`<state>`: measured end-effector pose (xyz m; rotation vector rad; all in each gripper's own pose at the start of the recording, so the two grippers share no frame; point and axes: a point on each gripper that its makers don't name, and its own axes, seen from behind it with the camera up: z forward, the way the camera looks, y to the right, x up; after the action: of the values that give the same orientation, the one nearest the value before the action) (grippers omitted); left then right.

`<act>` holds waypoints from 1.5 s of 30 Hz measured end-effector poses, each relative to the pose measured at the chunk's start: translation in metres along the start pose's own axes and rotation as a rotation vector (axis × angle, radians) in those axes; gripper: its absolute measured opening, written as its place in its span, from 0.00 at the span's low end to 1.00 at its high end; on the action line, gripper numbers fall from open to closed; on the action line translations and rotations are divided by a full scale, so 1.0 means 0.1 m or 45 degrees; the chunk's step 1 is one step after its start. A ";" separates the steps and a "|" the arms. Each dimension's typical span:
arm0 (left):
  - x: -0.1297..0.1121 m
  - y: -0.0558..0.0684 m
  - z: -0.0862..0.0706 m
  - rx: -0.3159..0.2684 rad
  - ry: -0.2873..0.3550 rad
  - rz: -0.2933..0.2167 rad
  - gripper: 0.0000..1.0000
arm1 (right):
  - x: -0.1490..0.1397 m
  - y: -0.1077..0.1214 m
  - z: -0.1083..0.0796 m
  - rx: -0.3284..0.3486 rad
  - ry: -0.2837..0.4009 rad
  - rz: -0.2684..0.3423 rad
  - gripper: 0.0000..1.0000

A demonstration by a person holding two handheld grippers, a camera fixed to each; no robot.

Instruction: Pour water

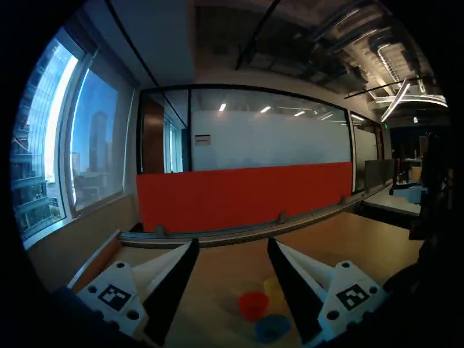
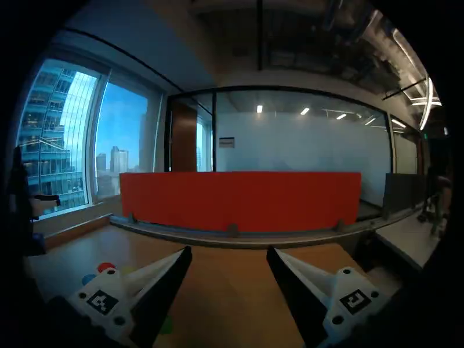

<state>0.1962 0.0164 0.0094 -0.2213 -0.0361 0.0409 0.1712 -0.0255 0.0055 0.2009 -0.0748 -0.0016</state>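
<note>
Spread wide and empty above table [image 1: 348, 238]: left gripper [image 1: 232, 242], right gripper [image 2: 228, 249]. Best lowered straight onto red cup [image 1: 253, 304], pinched mid-wall, without nudging yellow cup [image 1: 272, 286] or blue cup [image 1: 272, 327] beside it.

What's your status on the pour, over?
Left hand-held gripper open, empty. Right hand-held gripper open, empty. Red cup, yellow cup, blue cup grouped on table. Nothing blocking them.

Office with a wooden desk [image 1: 354, 235] and a red divider [image 1: 243, 194] along its far edge. Behind that, a frosted glass wall [image 1: 272, 139] in dark frames, small sign [image 1: 202, 140] on it. Big windows [image 1: 95, 148] at left, blue sky and towers outside. Dark open ceiling [image 1: 325, 40] with ducts, strip lights [image 1: 397, 100] at right. Room fairly dim.
</note>
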 end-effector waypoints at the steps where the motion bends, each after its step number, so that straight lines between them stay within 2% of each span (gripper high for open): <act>1: 0.00 0.02 0.00 -0.016 -0.001 0.001 0.87 | 0.00 -0.02 0.00 0.021 -0.003 -0.001 1.00; 10: 0.00 0.11 -0.06 -0.122 0.009 0.047 0.87 | 0.05 -0.25 -0.03 0.212 0.000 -0.025 1.00; 17: 0.04 0.20 -0.11 -0.179 0.008 0.086 0.87 | 0.16 -0.41 -0.08 0.331 0.032 -0.006 1.00; 28: -0.01 0.39 -0.16 -0.292 -0.025 0.093 0.87 | 0.04 -0.60 -0.14 0.454 -0.037 -0.054 1.00; 39: -0.28 0.47 -0.17 -0.371 -0.108 0.102 0.87 | -0.11 -0.69 -0.15 0.526 -0.132 -0.104 1.00; 45: -0.39 0.50 -0.19 -0.406 -0.125 0.110 0.87 | -0.20 -0.79 -0.16 0.569 -0.166 -0.136 1.00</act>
<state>0.1559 0.0587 -0.0215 -0.5398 -0.1313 0.1323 0.1531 -0.0999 -0.0272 0.6515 -0.1944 -0.1049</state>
